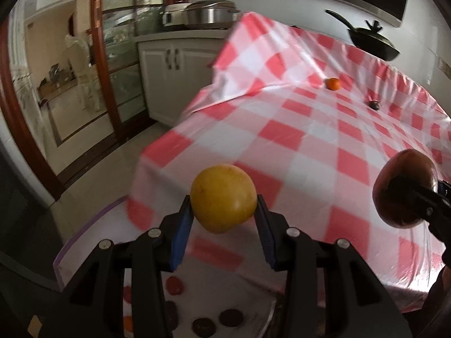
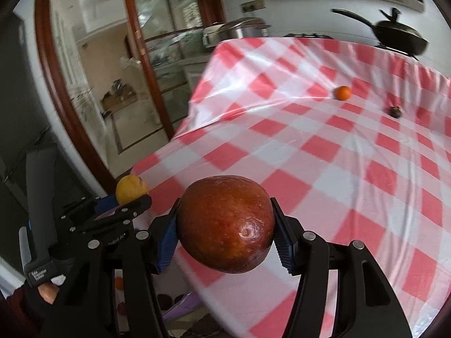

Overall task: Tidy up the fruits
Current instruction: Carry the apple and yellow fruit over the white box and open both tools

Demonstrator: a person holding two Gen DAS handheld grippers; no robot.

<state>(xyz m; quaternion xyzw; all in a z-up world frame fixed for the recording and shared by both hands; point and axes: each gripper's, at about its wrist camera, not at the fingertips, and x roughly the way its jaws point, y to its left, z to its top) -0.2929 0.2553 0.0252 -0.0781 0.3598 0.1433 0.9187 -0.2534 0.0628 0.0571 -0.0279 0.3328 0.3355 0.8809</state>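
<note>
A kitchen is showing behind a table draped in a shiny red-and-white checked tablecloth (image 1: 296, 146), with white cabinets (image 1: 172, 64), a steel cooker (image 1: 210, 14) on the counter and a glass door with a dark wooden frame (image 1: 104, 64) leading off to the left. A black lidded pan (image 2: 400, 38) is sitting at the far right edge of the table. The left gripper (image 1: 224, 211) is clenching a yellow fruit (image 1: 224, 197) between its blue pads (image 1: 181, 233), holding it in the air over the near edge of the cloth. The right gripper (image 2: 225, 233) is grasping a large dark red fruit (image 2: 225, 222) in the same way, its blue pads pressing against both sides, and this fruit too is hanging clear of the table. The two grippers are sitting side by side, the left one a little apart from the right. Far across the cloth a small orange (image 2: 343, 93) is lying on its own, and a small dark brown fruit (image 2: 395, 111) is resting to its right, well apart from it. Below the left gripper, a white sheet or bag printed with red and dark round spots (image 1: 203, 309) is lying lower than the table edge; it is too blurred to tell more.
</note>
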